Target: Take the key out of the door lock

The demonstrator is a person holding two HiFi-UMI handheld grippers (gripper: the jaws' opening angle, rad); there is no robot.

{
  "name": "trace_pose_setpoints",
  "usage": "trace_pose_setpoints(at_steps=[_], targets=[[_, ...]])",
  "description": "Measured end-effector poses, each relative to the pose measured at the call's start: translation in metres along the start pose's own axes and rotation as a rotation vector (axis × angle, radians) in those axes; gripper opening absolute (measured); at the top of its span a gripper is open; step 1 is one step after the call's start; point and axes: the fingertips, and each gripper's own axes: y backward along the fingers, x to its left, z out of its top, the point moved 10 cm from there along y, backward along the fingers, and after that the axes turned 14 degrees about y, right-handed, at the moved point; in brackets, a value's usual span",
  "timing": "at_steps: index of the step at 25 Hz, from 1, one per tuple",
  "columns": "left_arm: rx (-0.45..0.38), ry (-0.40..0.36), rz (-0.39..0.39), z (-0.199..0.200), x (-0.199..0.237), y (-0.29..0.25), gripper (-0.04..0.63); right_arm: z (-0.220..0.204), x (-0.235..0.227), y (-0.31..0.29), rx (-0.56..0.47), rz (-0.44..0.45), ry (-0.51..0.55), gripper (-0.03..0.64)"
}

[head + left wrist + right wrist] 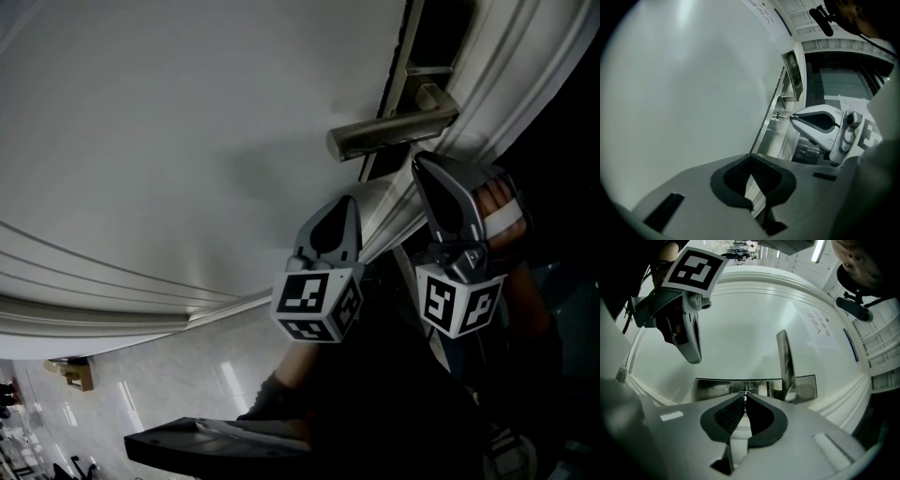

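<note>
At the far right edge of the white door (187, 112), the right gripper (419, 161) points its tips at the metal lock plate (712, 389), just below the lever handle (389, 131). Seen along its own length, its jaws are pinched together, tips meeting right at the plate. Only a small bright sliver of the key (778, 117) shows there, sticking out of the plate and clamped between those tips. The handle stands out from the plate just to the right of the jaws in that view. A person's hand (497, 206) wraps the right gripper's grip, near the dark gap beside the door's edge.

The left gripper (751, 159) hangs just left of the right one and a little nearer, close to the door's moulded edge but touching nothing. Its jaws are together, with nothing between the pads. Its camera catches the right gripper from the side, nose against the lock. Each gripper's marker cube faces the head camera. Pale floor tiles (169, 375) show below the door.
</note>
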Motion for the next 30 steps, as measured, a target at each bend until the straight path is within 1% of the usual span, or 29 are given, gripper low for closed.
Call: trace_pose_setpoints(at_steps=[5,10,15,30], targets=[[0.008,-0.003,0.012,0.0003,0.0005,0.0003,0.000,0.0001,0.0001,0.0003,0.000,-0.002,-0.002,0.012],[0.000,-0.012,0.002,-0.0009,0.0008,-0.0009,0.000,-0.0003,0.0007,0.0016,-0.001,-0.001,-0.001,0.012],[0.006,-0.002,-0.002,-0.0033,0.0003,-0.0004,0.000,-0.0001,0.0005,0.0032,-0.001,-0.001,-0.002,0.012],[0.003,-0.003,-0.002,-0.0026,-0.0014,0.0010,0.000,0.0011,-0.0005,0.0073,-0.003,-0.002,-0.003,0.012]])
